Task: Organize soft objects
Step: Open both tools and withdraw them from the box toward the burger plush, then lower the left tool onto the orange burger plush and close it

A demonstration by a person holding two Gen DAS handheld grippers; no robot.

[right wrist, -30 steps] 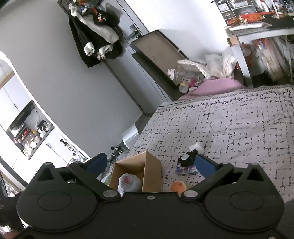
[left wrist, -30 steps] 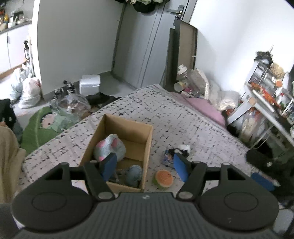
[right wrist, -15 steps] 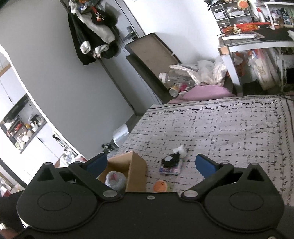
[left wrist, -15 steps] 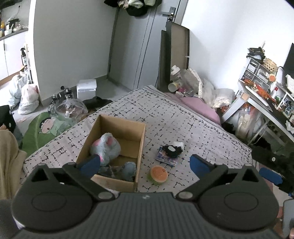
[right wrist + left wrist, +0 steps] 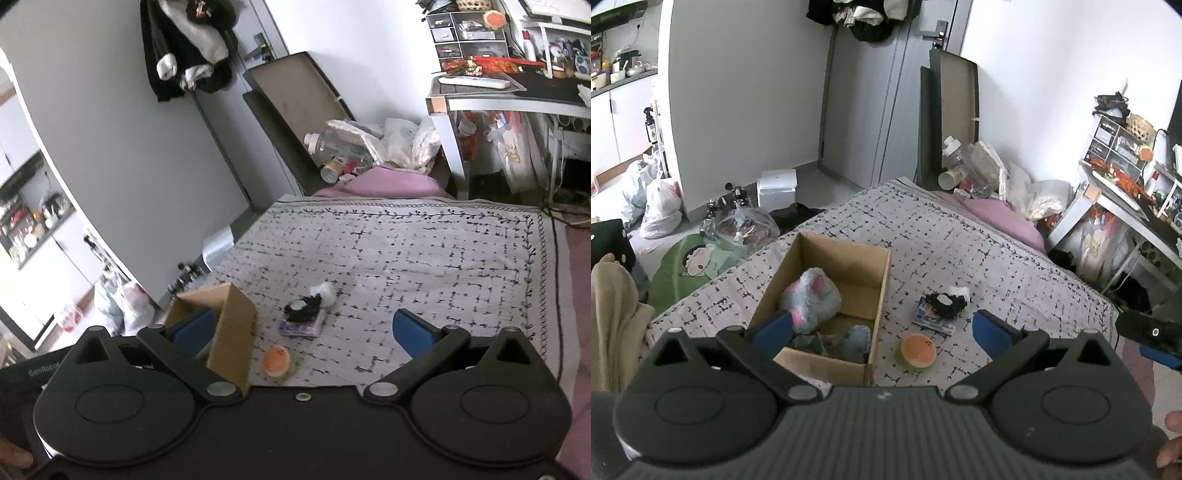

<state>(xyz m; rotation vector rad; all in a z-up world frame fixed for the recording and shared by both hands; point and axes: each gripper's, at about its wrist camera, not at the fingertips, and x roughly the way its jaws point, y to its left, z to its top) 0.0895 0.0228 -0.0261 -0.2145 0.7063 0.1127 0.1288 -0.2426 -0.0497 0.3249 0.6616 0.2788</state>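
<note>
An open cardboard box [image 5: 875,295] [image 5: 236,332] stands on the patterned bed cover. Inside lie a grey-blue and pink plush [image 5: 812,295] and a smaller blue-grey plush [image 5: 855,341]. Right of the box a round orange-and-green soft toy [image 5: 918,350] [image 5: 276,360] rests on the cover. Behind it a black fluffy item [image 5: 945,303] [image 5: 303,310] sits on a flat purple packet, with a white scrap [image 5: 325,290] beside it. My left gripper [image 5: 882,330] hovers open over the box's near right corner, nothing between its fingers. My right gripper [image 5: 301,332] is open above the orange toy, holding nothing.
The bed cover [image 5: 424,258] stretches far and right. A pink pillow [image 5: 997,218], bottles and bags lie at its head. A cluttered desk [image 5: 498,92] stands right. Bags and a white box [image 5: 775,186] sit on the floor left. The right gripper's tip [image 5: 1152,334] shows at right.
My left gripper's jaws have spread wide from a narrower gap, leaving the small blue-grey plush in the box, and it has pulled back. The right wrist view rolled and shifted right.
</note>
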